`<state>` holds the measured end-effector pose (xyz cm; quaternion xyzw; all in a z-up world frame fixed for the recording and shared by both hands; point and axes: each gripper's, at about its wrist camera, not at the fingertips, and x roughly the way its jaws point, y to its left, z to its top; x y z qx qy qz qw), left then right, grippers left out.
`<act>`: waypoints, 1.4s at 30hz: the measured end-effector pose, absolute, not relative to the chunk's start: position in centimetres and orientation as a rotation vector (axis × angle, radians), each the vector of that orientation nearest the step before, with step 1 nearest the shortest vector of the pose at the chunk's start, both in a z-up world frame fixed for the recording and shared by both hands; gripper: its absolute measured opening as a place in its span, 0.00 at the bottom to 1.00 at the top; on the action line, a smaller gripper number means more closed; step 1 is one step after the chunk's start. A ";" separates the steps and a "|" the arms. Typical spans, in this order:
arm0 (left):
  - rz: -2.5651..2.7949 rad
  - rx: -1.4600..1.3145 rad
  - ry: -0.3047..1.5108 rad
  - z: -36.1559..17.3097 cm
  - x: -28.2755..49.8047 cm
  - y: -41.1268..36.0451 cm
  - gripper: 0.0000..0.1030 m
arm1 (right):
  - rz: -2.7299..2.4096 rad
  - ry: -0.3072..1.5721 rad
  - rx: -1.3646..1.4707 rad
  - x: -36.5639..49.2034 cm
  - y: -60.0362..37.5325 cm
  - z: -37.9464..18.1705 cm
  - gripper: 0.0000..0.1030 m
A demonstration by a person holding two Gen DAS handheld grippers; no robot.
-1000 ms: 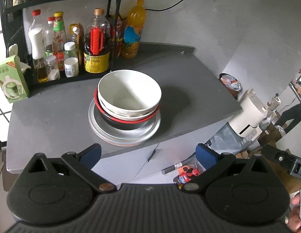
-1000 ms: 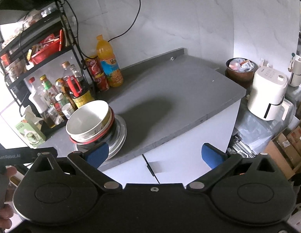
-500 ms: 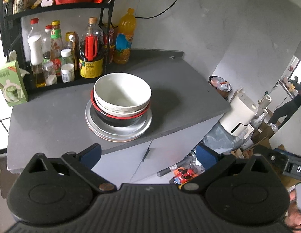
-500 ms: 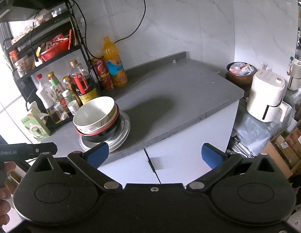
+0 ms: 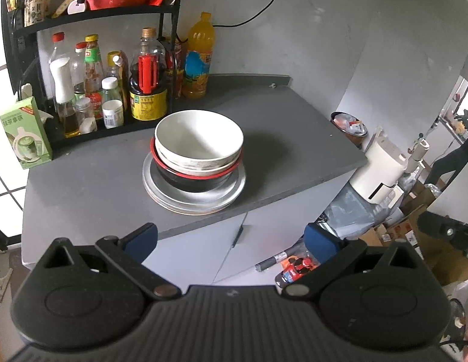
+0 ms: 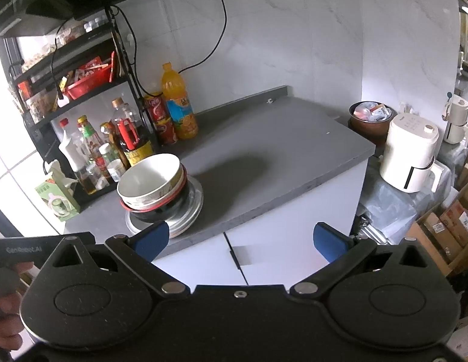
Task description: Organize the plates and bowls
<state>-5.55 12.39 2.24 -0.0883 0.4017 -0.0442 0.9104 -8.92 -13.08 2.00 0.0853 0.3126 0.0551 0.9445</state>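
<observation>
A white bowl (image 5: 199, 138) tops a stack on the grey counter (image 5: 288, 138). Beneath it nest another pale bowl and a black bowl with a red rim (image 5: 191, 178), all resting on silver plates (image 5: 231, 194). The same stack shows in the right wrist view, with the white bowl (image 6: 149, 176) above the plates (image 6: 193, 208). My left gripper (image 5: 231, 239) is open and empty, held back in front of the counter's edge. Off the counter too, my right gripper (image 6: 240, 239) stands open with nothing between its blue pads.
A black rack (image 5: 170, 45) with sauce bottles fills the counter's back left, an orange drink bottle (image 5: 197, 57) beside it and a green carton (image 5: 24, 132) at far left. White cabinet doors (image 6: 294, 241) lie below. A white appliance (image 6: 410, 157) and cardboard boxes stand on the right.
Both grippers have pulled back and up from the counter, so the stack looks smaller and farther. The bowls and plates have not moved. Both grippers stay open.
</observation>
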 end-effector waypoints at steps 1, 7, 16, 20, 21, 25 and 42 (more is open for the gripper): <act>-0.090 -0.178 0.829 2.2 -5.6 12.4 0.99 | 0.115 0.637 0.176 -8.9 -13.1 2.0 1.00; -0.093 -0.181 0.824 2.4 -5.8 12.5 0.99 | 0.117 0.640 0.178 -9.0 -13.0 1.9 1.00; -0.086 -0.182 0.816 2.6 -5.8 12.9 0.99 | 0.118 0.641 0.177 -8.9 -12.8 1.8 1.00; -0.089 -0.177 0.818 2.6 -5.6 13.1 0.99 | 0.115 0.637 0.183 -8.8 -12.7 1.8 1.00; -0.090 -0.176 0.818 2.6 -5.6 13.1 0.99 | 0.115 0.636 0.183 -8.8 -12.7 1.8 1.00; -0.095 -0.179 0.817 2.8 -5.3 13.2 0.99 | 0.118 0.635 0.183 -8.8 -12.6 2.0 1.00; -0.105 -0.169 0.823 2.9 -4.6 12.7 0.99 | 0.115 0.641 0.174 -8.3 -12.6 2.2 1.00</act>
